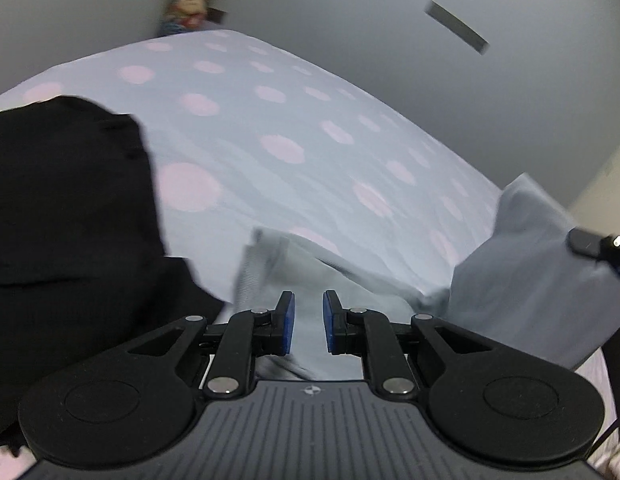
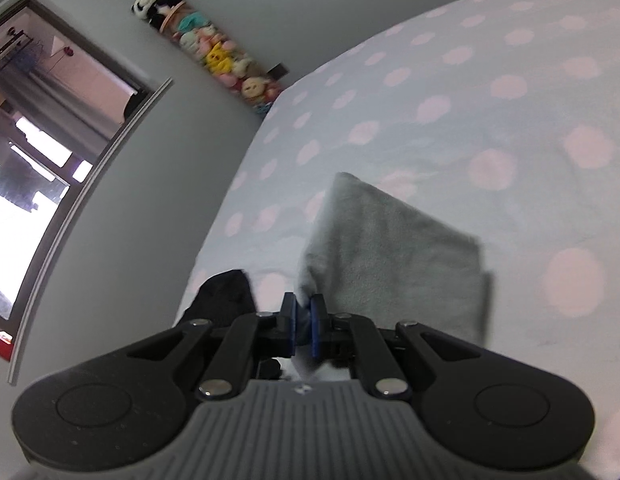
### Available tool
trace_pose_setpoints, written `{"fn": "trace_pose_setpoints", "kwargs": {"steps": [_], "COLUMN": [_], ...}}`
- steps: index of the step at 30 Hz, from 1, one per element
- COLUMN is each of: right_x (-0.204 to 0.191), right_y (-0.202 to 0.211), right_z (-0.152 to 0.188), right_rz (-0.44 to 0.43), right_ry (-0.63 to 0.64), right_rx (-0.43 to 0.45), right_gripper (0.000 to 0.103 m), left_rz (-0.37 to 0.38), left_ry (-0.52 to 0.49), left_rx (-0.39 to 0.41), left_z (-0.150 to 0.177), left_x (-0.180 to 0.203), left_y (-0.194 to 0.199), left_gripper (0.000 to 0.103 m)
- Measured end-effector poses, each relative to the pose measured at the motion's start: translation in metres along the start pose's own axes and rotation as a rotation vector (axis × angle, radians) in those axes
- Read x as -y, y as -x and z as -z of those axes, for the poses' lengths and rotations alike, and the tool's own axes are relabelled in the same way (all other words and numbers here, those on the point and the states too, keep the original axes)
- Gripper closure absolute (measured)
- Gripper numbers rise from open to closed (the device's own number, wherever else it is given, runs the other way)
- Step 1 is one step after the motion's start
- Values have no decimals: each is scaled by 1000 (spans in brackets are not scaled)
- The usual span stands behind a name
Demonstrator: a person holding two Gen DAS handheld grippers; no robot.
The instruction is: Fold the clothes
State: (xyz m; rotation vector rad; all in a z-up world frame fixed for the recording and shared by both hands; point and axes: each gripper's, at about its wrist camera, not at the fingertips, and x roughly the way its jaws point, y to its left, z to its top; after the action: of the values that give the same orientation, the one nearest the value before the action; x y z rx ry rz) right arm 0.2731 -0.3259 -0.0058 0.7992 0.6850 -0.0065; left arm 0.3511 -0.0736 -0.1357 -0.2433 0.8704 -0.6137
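A pale blue bedsheet point(image 2: 449, 92) dotted pink fills the room. Right gripper point(image 2: 303, 326) pinches soft grey garment point(image 2: 393, 252); left gripper point(image 1: 308, 322) spread above it, black clothing point(image 1: 66, 216) beside.

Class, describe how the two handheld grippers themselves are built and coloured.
The left gripper and right gripper look alike: black linkage arms with silver pivot pins, round black discs either side, blue pads on the fingertips, and a grey ribbed body bearing a small round emblem. No cables or sleeves show.

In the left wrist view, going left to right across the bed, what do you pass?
Black garment → left gripper, open over the grey garment → right gripper at the frame's edge, all on the dotted bedsheet.
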Motion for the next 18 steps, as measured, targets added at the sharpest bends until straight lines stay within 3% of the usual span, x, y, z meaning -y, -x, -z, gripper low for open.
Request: {"fn": "trace_pose_setpoints", "kwargs": {"steps": [9,15,18], "right_x": [-34,-43,-45], "right_y": [-96,-147,-151], "right_z": [33,61,67], "right_rz": [-56,-12,-3], "right_ry": [-1,63,96], "right_rx": [-76,-126,-125], "right_gripper": [95,95,94], "left_rz": [-31,-35,-21], "left_ry": [92,145,156], "left_rx": [55,61,69], "left_z": [-7,-7,-8], "left_x": [-32,-51,-55], "left_y": [13,13,13], "left_gripper": [91,91,91]}}
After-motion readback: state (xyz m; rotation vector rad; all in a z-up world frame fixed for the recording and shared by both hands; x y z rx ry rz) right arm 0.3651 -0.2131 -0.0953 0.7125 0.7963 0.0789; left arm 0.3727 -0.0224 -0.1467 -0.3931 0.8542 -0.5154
